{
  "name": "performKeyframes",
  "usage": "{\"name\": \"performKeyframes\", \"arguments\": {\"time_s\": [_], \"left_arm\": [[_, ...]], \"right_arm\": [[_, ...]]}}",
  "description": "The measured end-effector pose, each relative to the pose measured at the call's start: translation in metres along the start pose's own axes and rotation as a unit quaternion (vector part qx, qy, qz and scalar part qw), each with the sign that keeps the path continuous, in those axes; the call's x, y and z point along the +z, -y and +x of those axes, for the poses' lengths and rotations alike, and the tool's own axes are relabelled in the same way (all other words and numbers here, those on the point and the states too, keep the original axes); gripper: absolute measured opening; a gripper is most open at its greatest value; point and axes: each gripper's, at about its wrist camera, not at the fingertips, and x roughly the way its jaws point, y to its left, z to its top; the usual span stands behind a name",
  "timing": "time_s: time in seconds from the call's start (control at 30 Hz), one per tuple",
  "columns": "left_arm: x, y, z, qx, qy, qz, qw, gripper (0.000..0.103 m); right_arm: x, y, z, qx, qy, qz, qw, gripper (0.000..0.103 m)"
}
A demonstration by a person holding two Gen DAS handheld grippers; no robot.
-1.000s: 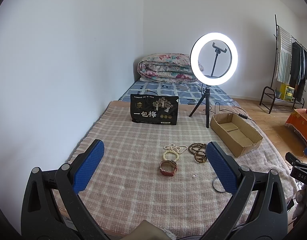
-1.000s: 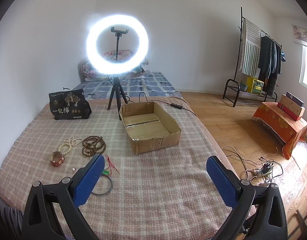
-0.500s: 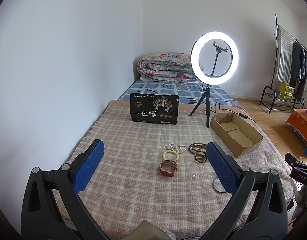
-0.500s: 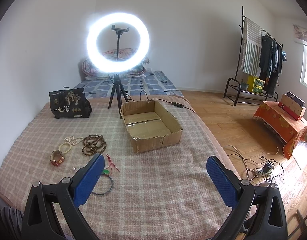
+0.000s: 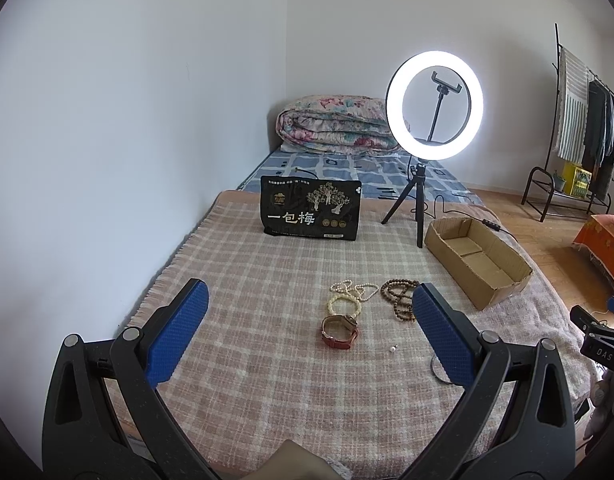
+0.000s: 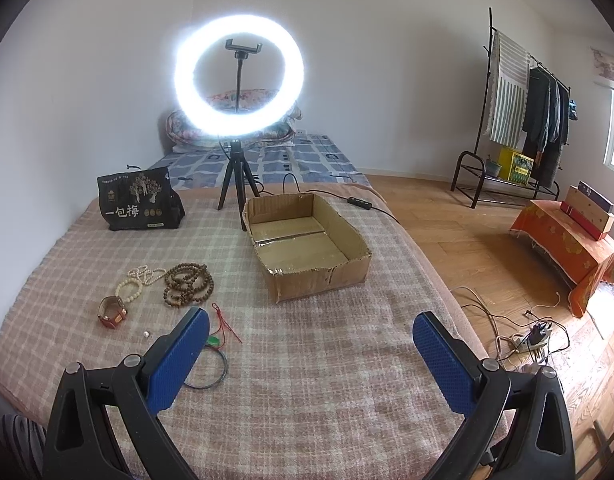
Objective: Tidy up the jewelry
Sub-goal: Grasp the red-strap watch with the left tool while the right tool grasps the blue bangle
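The left claw (image 5: 309, 316) hovers above the bed (image 5: 267, 380), tilted down toward the checked blanket, with its two blue pads spread wide and nothing between them. Ahead of it, between the lines of its fingers, lies the jewelry: a red-strap watch (image 5: 339, 330) is nearest, a cream bead bracelet (image 5: 344, 305) is just beyond it and touches a thin pearl necklace (image 5: 353, 288), and a brown bead string (image 5: 399, 298) lies just beside the tip of its right finger. A tiny pearl (image 5: 393, 349) rests alone, near the inner side of that same finger. The right claw (image 6: 311, 332) is also released and empty, held low over the blanket at a similar downward angle. From this claw the same pieces are ahead and to the left, outside its left finger, and a dark cord loop with a green and red piece (image 6: 215, 350) lies partly behind that left finger. An open cardboard box (image 6: 307, 248) stands ahead of the right claw, between its fingers but well apart from them. Behind the box stands a lit ring light (image 6: 239, 80) on a tripod, and a black bag (image 6: 137, 204) is far ahead on the left.
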Motion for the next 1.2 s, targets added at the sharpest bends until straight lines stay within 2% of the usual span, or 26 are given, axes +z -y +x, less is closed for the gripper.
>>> {"name": "performKeyframes", "arguments": {"time_s": [0.4,0.63,0.73,0.83,1.07,1.2], "left_arm": [[-0.018,-0.011,0.043,0.006,-0.029,-0.004,0.9996,0.103],[-0.025,-0.026,0.086,0.0,-0.066,0.005,0.9978,0.103],[-0.032,-0.031,0.106,-0.021,-0.09,-0.001,0.9957,0.103],[-0.04,-0.034,0.124,-0.03,-0.107,0.003,0.9938,0.103],[-0.053,-0.025,0.171,-0.05,-0.16,0.007,0.9859,0.103],[-0.06,-0.025,0.196,-0.063,-0.188,-0.003,0.9801,0.095]], "right_arm": [[-0.004,-0.005,0.033,0.016,-0.031,-0.01,0.999,0.103],[-0.01,-0.014,0.058,0.037,-0.049,-0.03,0.998,0.103],[-0.015,-0.018,0.071,0.057,-0.057,-0.035,0.996,0.103],[-0.022,-0.022,0.083,0.095,-0.067,-0.038,0.992,0.103],[-0.039,-0.04,0.104,0.129,-0.094,-0.068,0.985,0.103],[-0.047,-0.054,0.116,0.144,-0.11,-0.088,0.98,0.103]]}}
